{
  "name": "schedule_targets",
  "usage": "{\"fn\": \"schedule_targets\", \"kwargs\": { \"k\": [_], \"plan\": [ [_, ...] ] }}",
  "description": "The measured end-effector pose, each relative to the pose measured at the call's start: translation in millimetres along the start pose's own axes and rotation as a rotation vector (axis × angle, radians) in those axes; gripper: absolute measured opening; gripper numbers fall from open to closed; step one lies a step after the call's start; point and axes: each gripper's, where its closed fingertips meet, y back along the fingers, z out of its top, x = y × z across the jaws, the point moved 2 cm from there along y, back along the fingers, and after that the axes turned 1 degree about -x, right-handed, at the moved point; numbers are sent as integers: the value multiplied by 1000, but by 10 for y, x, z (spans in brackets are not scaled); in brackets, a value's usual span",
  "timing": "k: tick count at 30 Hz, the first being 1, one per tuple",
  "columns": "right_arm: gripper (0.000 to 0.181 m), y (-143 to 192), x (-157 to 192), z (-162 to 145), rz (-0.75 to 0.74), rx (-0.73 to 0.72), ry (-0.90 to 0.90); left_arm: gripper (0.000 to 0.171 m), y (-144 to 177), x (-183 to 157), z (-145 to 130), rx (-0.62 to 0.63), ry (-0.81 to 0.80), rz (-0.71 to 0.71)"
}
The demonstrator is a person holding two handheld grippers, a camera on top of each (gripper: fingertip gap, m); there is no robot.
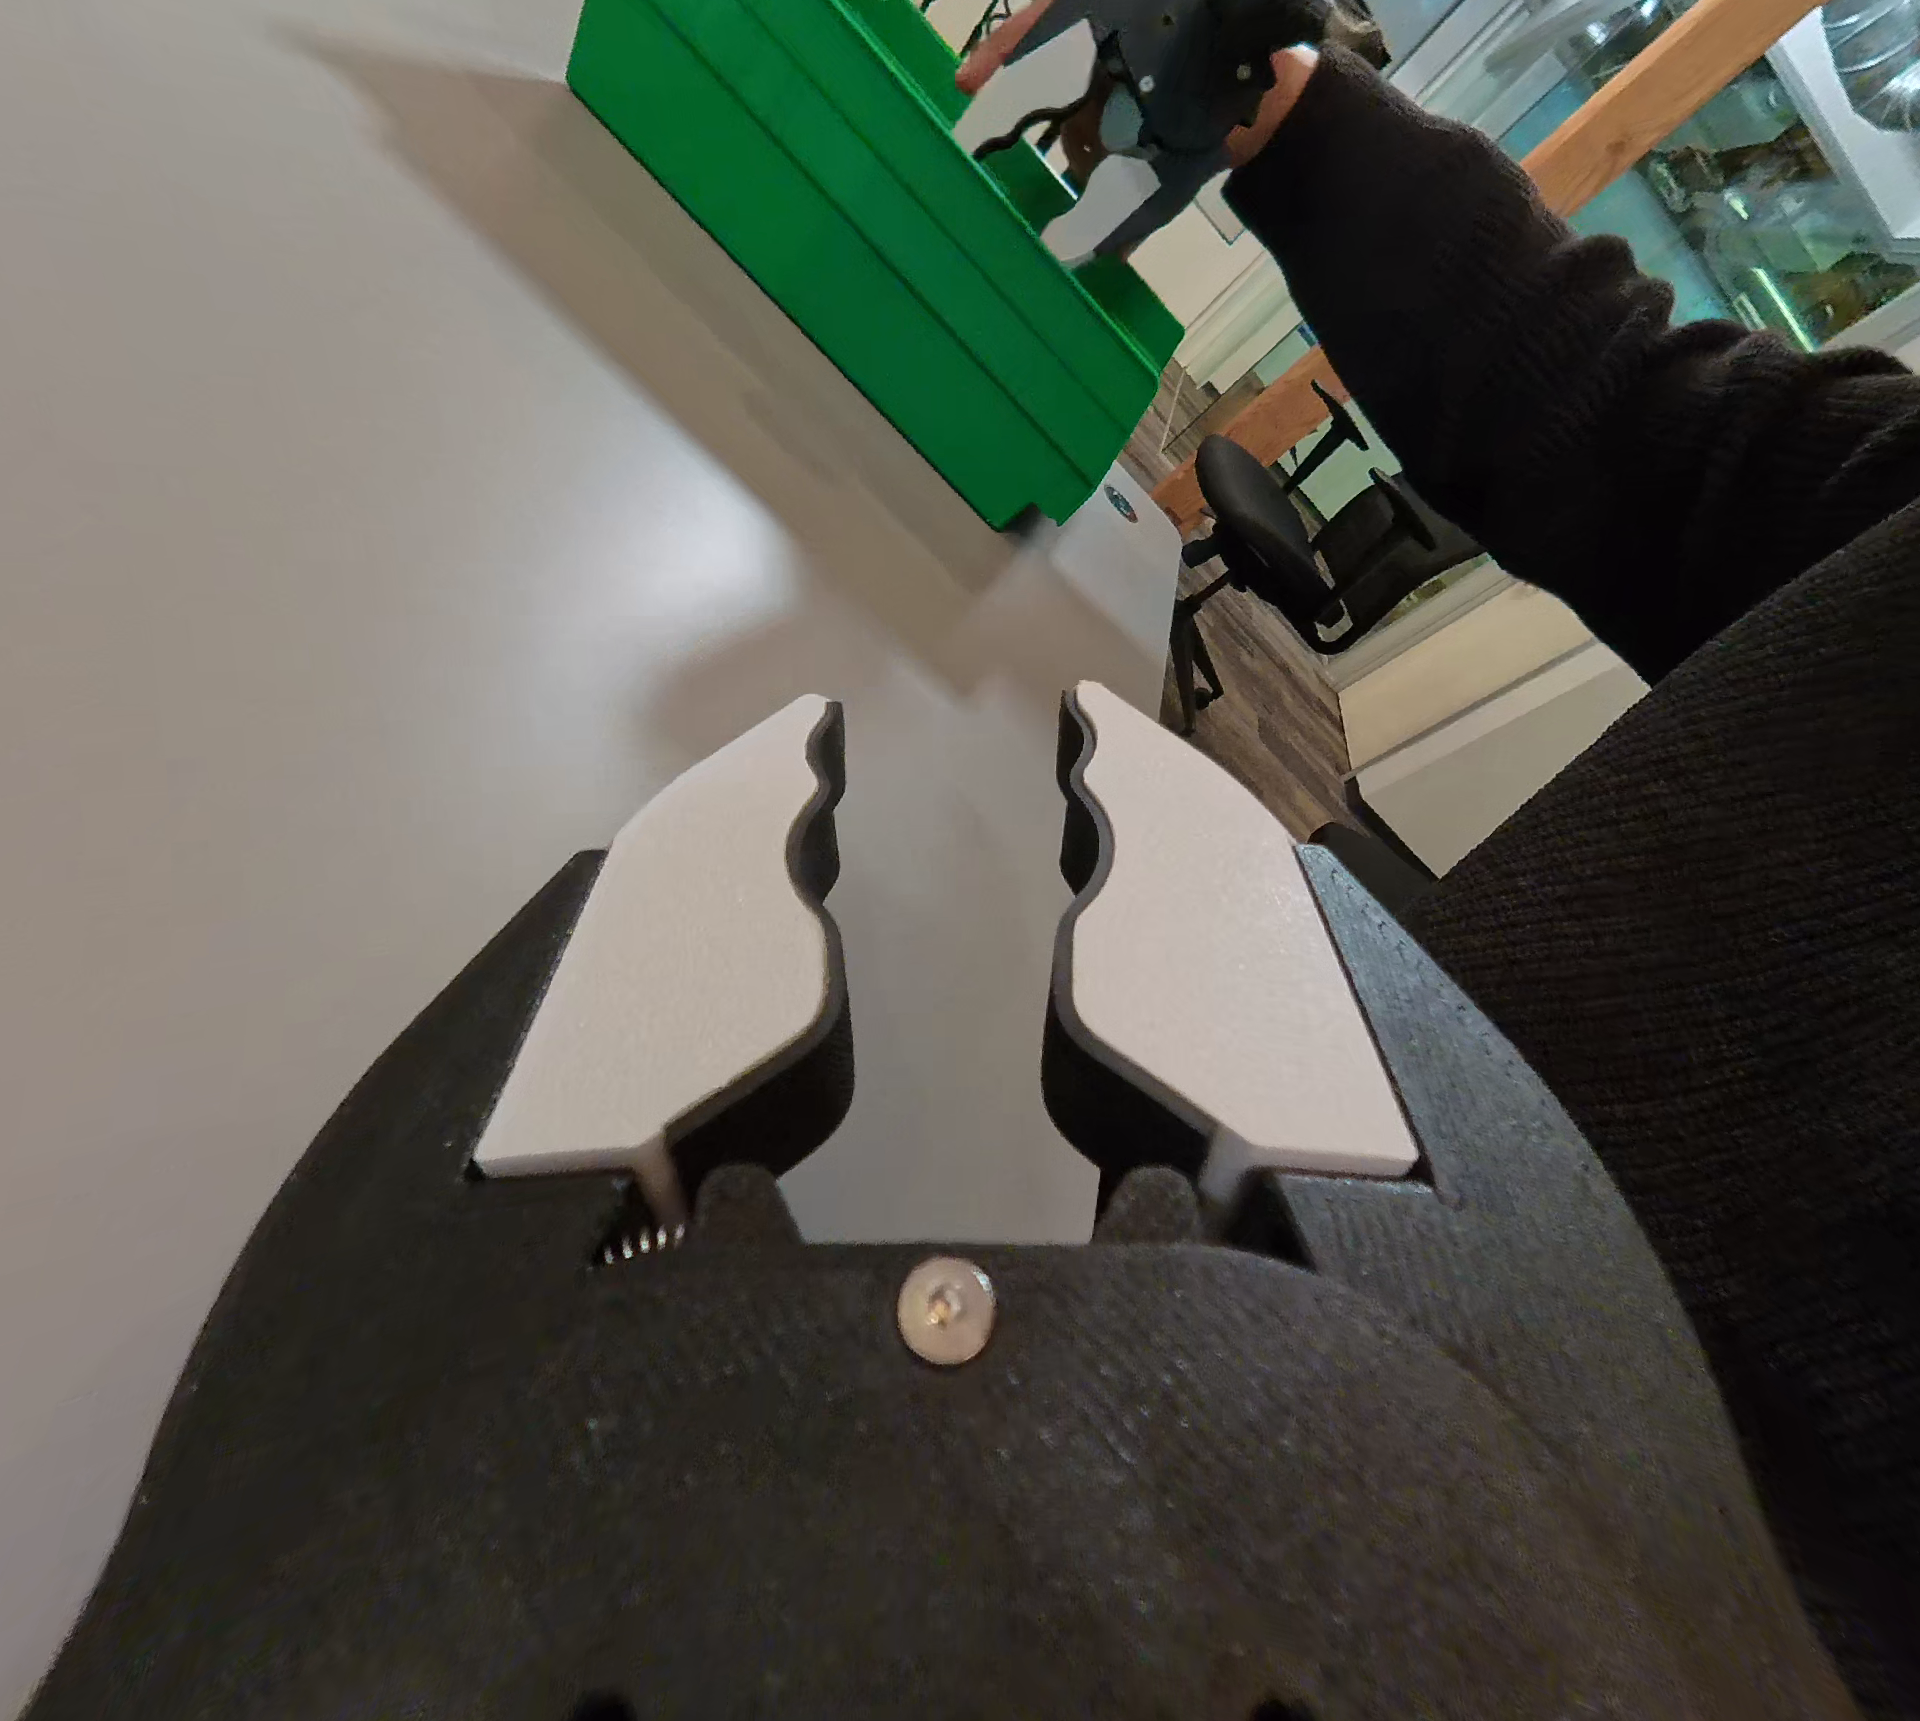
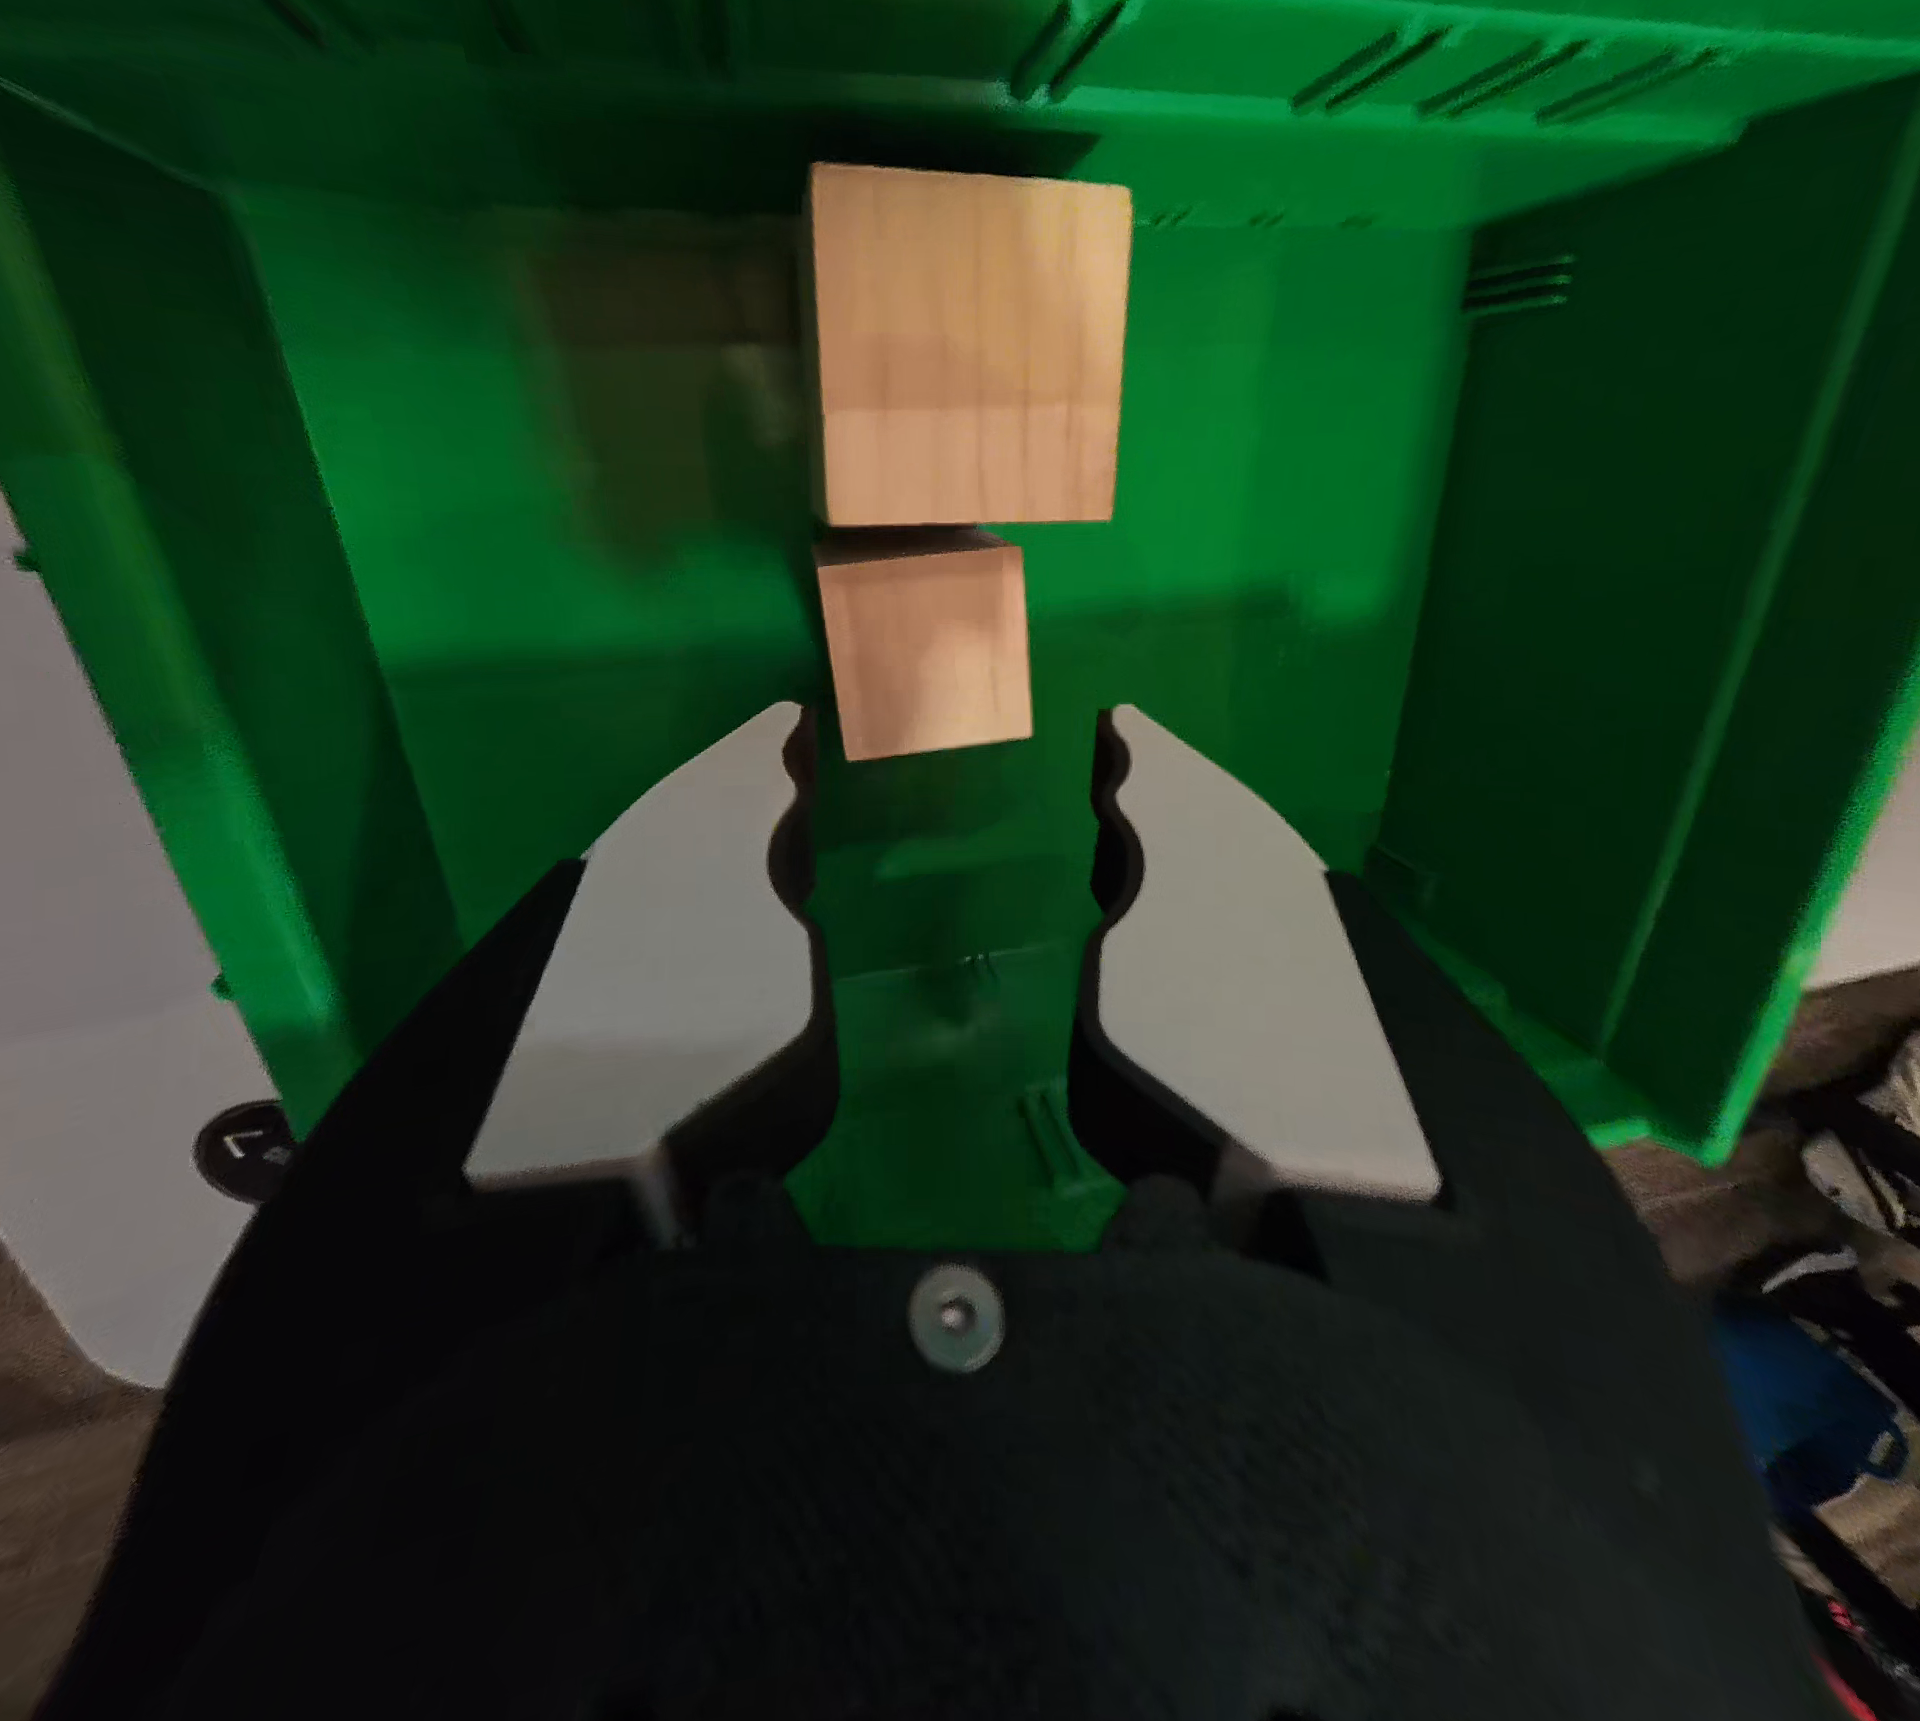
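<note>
My right gripper (image 2: 951, 715) is open and empty, pointing down into a green plastic bin (image 2: 1558, 528). Two pale wooden blocks lie on the bin floor: a small cube (image 2: 925, 648) just beyond and between my fingertips, and a larger block (image 2: 966, 341) touching its far side. My left gripper (image 1: 948, 715) is open and empty, held low over the white table (image 1: 312, 632), apart from the bin. In the left wrist view the green bin (image 1: 831, 217) stands on the table ahead, and the right gripper (image 1: 1174, 61), held by a hand in a black sleeve, hangs over it.
The table edge (image 1: 1122, 591) is just past the bin's near corner. Black office chairs (image 1: 1268, 539) stand on the wood floor beyond. A black round marker (image 2: 244, 1152) sits on the table left of the bin. Shoes and bags (image 2: 1860, 1204) lie on the floor at the right.
</note>
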Motion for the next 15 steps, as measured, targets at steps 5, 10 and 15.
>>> {"fn": "schedule_targets", "kwargs": {
  "k": [5, 10, 15],
  "plan": [
    [78, 568, -147, 194, -247, -170, -160, 44, 61, -105, 78, -44, -31, -51],
    [83, 1337, -39, 1004, -460, -646, -387, 57, 104, -170, 178, -53, -71, -87],
    [81, 1623, 402, 2257, -269, -1290, -720, 70, 104, -232, 392, -95, -134, -108]
  ]
}}
